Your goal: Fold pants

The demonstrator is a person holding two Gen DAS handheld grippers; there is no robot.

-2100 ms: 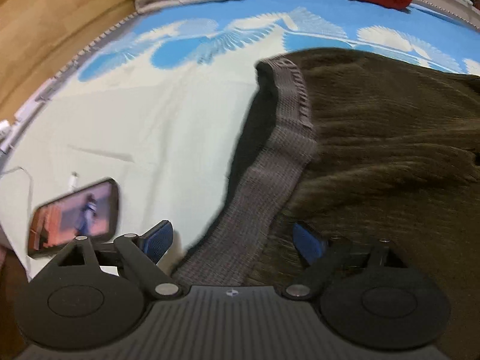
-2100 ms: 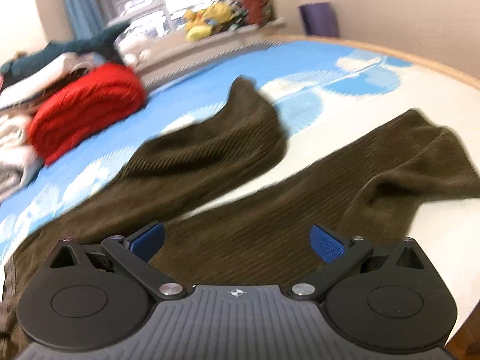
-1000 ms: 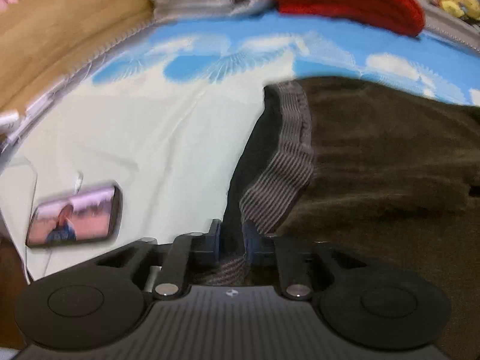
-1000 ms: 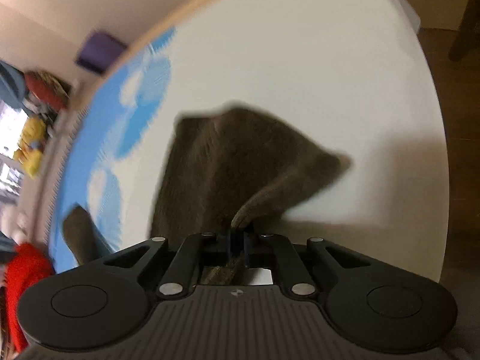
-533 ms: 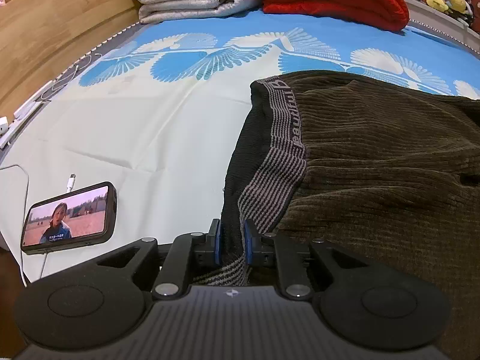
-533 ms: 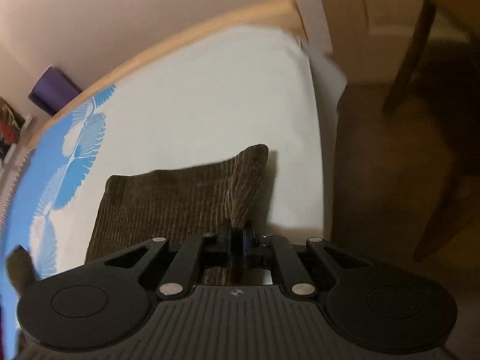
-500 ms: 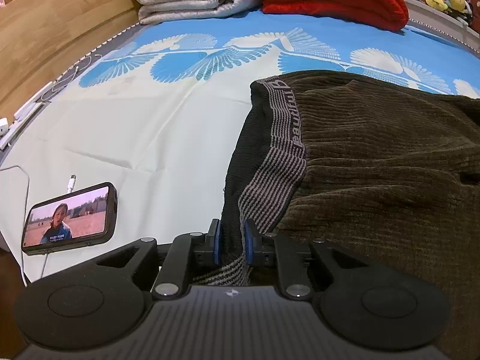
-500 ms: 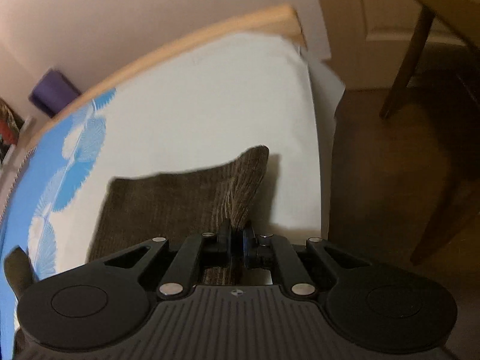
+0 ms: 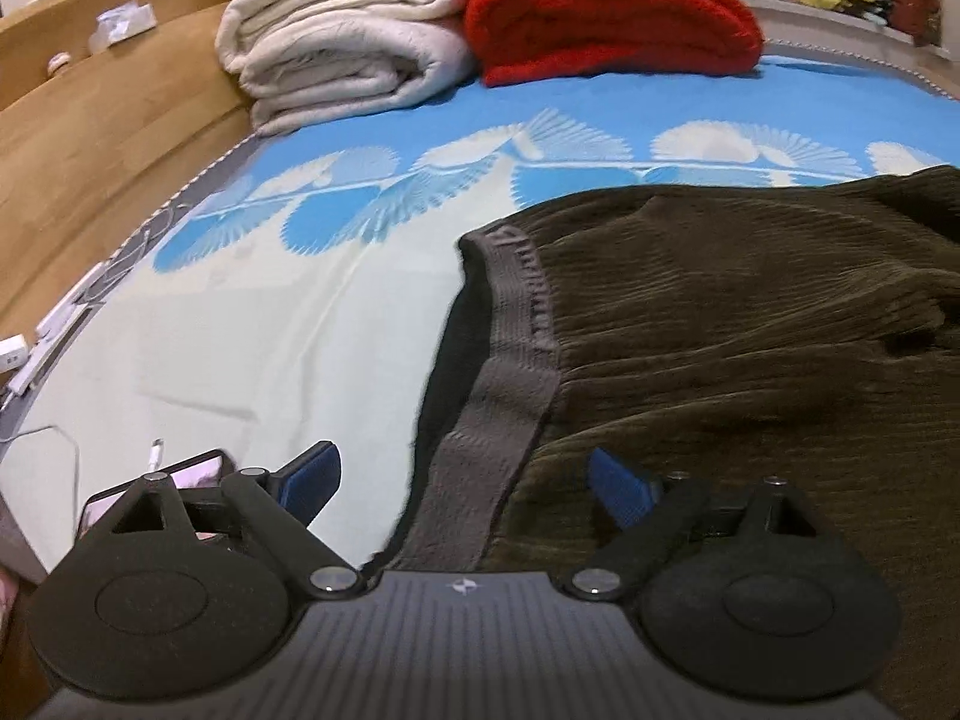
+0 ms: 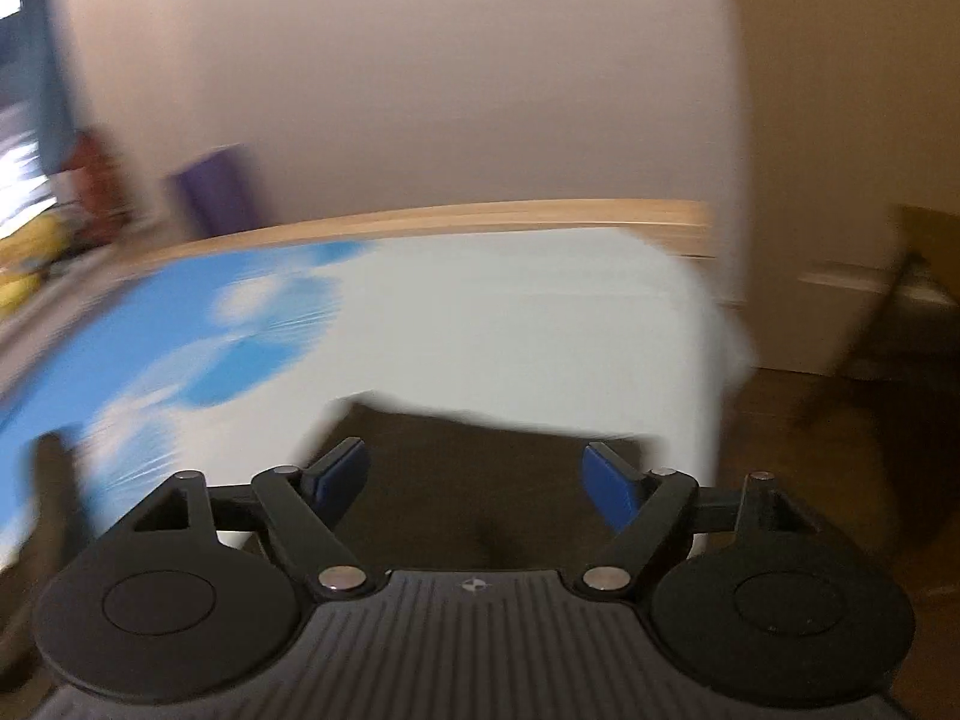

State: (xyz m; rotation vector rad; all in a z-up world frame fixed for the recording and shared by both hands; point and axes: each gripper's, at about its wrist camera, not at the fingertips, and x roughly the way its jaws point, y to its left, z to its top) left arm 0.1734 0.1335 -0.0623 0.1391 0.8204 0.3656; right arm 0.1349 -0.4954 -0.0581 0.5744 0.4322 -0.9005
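The left gripper (image 9: 462,483) is opening; its blue pads (image 9: 312,474) stand wide apart and press on nothing. The grey waistband (image 9: 510,372) of the pants (image 9: 750,330) lies under the gap between them, free on the bed (image 9: 270,330). The brown ribbed cloth spreads from there to the right, fairly flat, with some soft wrinkles.

The right gripper (image 10: 477,483) is opening too, with its fingers apart and nothing pinched. Below it lies the far end of the pants (image 10: 480,480), which looks like the leg end, with a straight edge near the corner of the bed (image 10: 540,324). This view is blurred, so I cannot tell whether one leg lies on the other.

Further out, a phone (image 9: 198,471) with its cable lies at the left edge of the bed, and a folded white blanket (image 9: 348,36) and a red blanket (image 9: 606,12) sit at the far side.

In my judgement, the pants are now laid out long and released at both ends. The cross folds, bringing the leg end toward the waistband, seem still to be done.
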